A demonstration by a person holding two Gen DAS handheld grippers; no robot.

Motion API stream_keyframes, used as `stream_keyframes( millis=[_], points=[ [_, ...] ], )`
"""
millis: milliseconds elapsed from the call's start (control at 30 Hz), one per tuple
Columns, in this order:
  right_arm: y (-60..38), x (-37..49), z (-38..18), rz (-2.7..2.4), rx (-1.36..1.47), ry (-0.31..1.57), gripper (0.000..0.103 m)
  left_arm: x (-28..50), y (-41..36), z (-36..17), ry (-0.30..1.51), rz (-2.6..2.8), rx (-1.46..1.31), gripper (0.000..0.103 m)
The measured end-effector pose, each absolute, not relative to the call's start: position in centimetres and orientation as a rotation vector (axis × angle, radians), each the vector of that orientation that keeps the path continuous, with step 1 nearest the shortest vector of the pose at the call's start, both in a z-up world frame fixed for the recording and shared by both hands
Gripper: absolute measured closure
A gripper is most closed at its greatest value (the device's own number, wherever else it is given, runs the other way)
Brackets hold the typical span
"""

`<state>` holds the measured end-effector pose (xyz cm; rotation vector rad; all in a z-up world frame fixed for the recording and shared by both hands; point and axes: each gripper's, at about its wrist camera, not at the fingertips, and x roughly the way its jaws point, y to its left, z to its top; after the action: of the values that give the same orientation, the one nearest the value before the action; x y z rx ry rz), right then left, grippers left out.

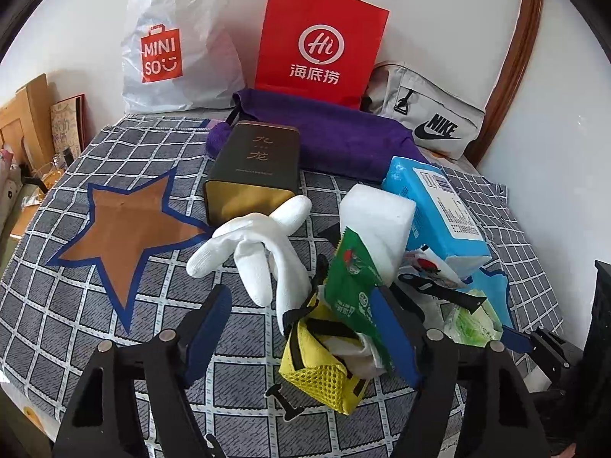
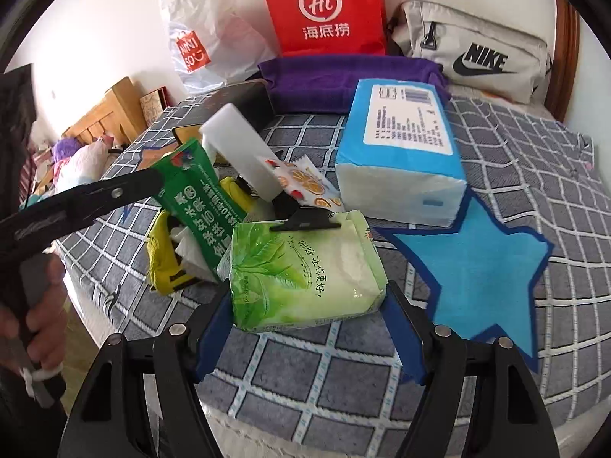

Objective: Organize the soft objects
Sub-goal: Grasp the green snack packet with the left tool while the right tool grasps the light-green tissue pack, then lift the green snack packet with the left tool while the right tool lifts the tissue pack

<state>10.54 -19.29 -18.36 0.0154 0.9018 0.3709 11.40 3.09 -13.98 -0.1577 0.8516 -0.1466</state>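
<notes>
We see our left claw (image 1: 301,339) at the bottom centre of the left wrist view, spread wide over a yellow mesh pouch (image 1: 320,374); its right finger (image 1: 393,336) touches a green packet (image 1: 355,290), but we cannot tell whether anything is gripped. A white glove (image 1: 263,244) lies in mid-frame on the checked bed cover (image 1: 57,305), right of a brown star (image 1: 122,233). A white sponge (image 1: 378,213) leans beside a blue tissue pack (image 1: 439,210).

In the right wrist view, our right claw (image 2: 305,316) clasps a pale green tissue pack (image 2: 301,271) at lower centre, a finger pressed to each side. A blue star (image 2: 477,271) lies to its right. Along the top stand a red bag (image 2: 324,11), a Miniso bag (image 2: 202,38), a purple towel (image 2: 336,76) and a Nike pouch (image 2: 473,49).
</notes>
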Motion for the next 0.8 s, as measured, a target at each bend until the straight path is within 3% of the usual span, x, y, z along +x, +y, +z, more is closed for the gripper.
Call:
stream_keyframes(
  millis=[333,500,800],
  points=[
    [-22.2,7.3,-16.0,0.403,0.001,0.824,0.029,12.1,0.9,-14.7,0.872,-0.197,-0.063,0.062],
    [-24.3,8.2,-17.2,0.315,0.037,0.860,0.029,12.3,1.5,-14.7,0.879,-0.227,-0.104,0.085],
    [-26.2,10.0,-19.8,0.228,0.118,0.935,0.029,11.2,3.7,-13.1,0.836,-0.228,-0.180,0.093]
  ],
)
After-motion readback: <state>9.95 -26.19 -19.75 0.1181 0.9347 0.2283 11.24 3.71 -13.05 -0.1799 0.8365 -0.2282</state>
